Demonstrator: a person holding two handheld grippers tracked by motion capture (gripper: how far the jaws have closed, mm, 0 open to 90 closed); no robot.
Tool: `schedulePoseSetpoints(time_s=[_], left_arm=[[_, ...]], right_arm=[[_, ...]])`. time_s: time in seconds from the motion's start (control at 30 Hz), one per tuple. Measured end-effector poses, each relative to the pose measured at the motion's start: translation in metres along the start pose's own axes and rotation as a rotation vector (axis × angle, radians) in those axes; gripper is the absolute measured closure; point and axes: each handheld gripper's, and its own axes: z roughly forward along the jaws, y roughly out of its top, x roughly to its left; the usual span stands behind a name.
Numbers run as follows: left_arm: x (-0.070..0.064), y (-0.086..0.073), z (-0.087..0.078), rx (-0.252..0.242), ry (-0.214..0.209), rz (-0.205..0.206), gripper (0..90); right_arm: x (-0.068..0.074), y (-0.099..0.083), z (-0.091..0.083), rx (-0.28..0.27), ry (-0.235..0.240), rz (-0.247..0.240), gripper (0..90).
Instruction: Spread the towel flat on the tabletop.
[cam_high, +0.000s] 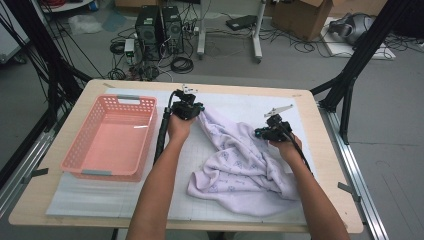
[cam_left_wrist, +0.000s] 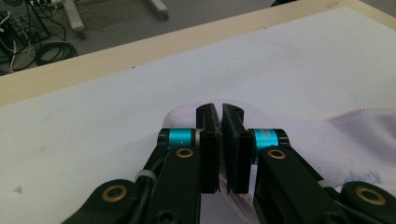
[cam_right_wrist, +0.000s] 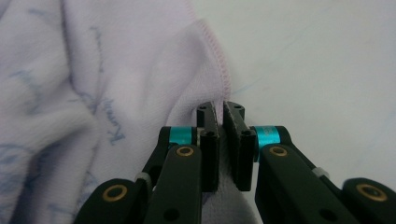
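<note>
Lilac towel (cam_high: 235, 160), faint blue print, crumpled, apparently edge-pinched by both jaws

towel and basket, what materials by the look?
Towel: soft fleecy fabric, likely terry or microfibre; pale lilac, faint print, stitched hem, limp folds. Both grippers, left and right, pinch its edge. Basket: likely moulded plastic, pink, slightly glossy, perforated walls.

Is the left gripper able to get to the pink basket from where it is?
Probably yes: the pink basket sits just beside the left gripper with nothing between. But that gripper is shut on the towel, so the towel would drag along.
</note>
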Motion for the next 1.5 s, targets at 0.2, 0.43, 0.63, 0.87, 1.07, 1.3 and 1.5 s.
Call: schedulePoseSetpoints(time_s=[0.2,0.43,0.63,0.87,1.07,1.3,1.5], left_arm=[[0.01,-0.007,0.004,0.008,-0.022,-0.082,80.2],[-0.003,-0.01,-0.001,0.037,-0.06,-0.079,51.9],[-0.021,-0.021,0.0,0.113,-0.145,-0.062,41.9],[-0.048,-0.039,0.008,0.22,-0.177,0.008,33.2],[-0.068,-0.046,0.015,0.209,-0.093,0.145,56.0],[-0.037,-0.038,0.011,0.116,0.01,0.04,85.5],[0.008,-0.034,-0.004,-0.02,0.083,-0.132,82.8]], right_arm=[[-0.038,0.01,-0.009,-0.115,-0.132,0.112,85.7],[-0.075,0.026,-0.03,-0.272,-0.339,0.244,85.6],[-0.076,0.021,-0.028,-0.267,-0.293,0.309,65.4],[-0.067,0.011,-0.045,-0.292,-0.245,0.291,57.9],[-0.062,-0.004,-0.063,-0.309,-0.219,0.3,56.9],[-0.055,-0.018,-0.066,-0.283,-0.189,0.271,57.2],[-0.037,-0.031,-0.068,-0.262,-0.149,0.221,59.9]])
